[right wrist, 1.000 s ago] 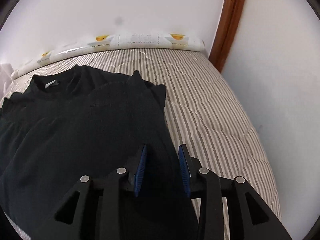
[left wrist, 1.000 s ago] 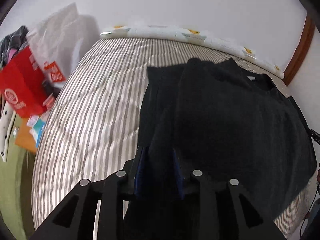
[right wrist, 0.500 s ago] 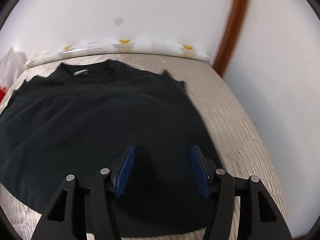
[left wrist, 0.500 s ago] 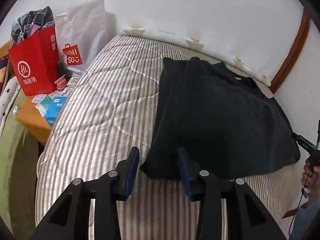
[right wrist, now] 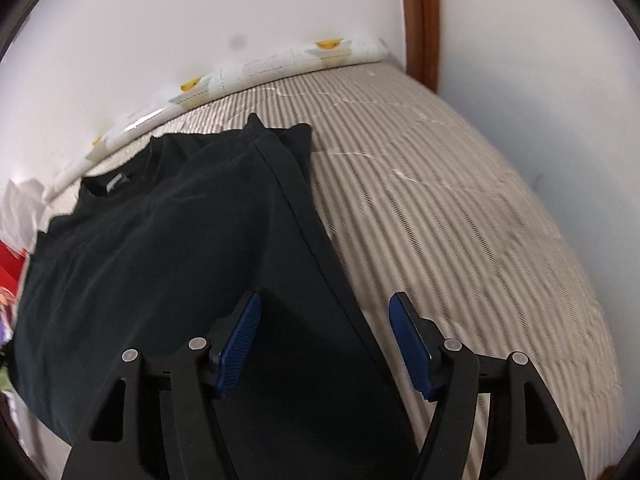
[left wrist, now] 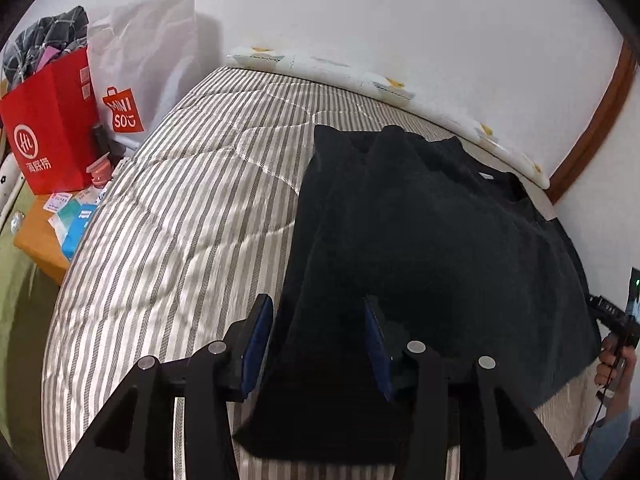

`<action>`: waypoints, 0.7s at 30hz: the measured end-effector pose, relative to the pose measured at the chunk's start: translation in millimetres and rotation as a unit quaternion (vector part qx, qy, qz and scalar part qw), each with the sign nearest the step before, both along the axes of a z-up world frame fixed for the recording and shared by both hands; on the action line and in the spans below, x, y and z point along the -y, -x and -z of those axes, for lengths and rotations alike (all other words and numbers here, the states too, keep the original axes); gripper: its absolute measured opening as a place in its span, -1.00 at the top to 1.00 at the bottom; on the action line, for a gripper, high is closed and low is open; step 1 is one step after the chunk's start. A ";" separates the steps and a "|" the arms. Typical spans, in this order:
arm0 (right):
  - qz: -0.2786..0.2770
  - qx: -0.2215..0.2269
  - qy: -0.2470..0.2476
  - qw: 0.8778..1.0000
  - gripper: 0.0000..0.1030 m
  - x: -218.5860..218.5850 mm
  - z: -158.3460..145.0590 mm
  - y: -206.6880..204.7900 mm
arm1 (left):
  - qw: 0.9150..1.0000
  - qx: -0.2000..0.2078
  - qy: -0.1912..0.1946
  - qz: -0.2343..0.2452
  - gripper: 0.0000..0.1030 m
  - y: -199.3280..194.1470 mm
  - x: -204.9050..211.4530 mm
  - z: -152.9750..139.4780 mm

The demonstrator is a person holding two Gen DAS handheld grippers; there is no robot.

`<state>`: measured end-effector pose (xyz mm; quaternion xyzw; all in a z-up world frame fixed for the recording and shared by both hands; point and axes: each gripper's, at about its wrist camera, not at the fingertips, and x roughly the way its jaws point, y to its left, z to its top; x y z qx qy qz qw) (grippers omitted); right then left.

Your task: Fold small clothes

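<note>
A black shirt (left wrist: 420, 240) lies spread on the striped mattress (left wrist: 180, 220), collar toward the wall and sleeves folded in. My left gripper (left wrist: 318, 308) hovers over the shirt's lower left edge. Its jaws are opening, and the fabric lies below them without either pad pressing on it. In the right wrist view the same shirt (right wrist: 160, 240) fills the left half. My right gripper (right wrist: 325, 300) hangs over its right side seam, jaws opening wide, one finger above cloth and the other above bare mattress (right wrist: 460, 220). Nothing is gripped.
A red paper bag (left wrist: 48, 120) and a white shopping bag (left wrist: 148, 60) stand left of the bed, by a wooden side table (left wrist: 40, 236) with small boxes. A patterned roll (left wrist: 360, 76) lines the wall. A brown door frame (left wrist: 592, 120) rises at right, and a hand (left wrist: 614, 364) shows at the edge.
Both grippers have let the fabric go and their jaws have widened. Each drew back from the shirt, then came in closer again. The shirt now rests flat on the mattress.
</note>
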<state>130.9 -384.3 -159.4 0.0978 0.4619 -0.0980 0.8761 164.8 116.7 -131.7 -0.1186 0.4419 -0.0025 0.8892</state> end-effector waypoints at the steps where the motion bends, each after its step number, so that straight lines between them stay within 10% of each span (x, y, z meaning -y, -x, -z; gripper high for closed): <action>1: -0.002 -0.001 -0.008 1.000 -0.27 1.1 1.1 -5.5 | 1.000 -0.002 -0.004 0.001 0.17 -3.2 1.3 0.9; 10: -0.068 -0.013 0.002 0.998 0.72 -20.7 6.1 -41.2 | 1.000 0.001 0.007 -0.009 0.17 -14.2 3.5 4.7; 21: -0.055 0.016 0.004 0.998 0.79 8.9 -9.8 -37.8 | 1.000 0.004 -0.003 0.017 0.17 -30.0 35.2 3.3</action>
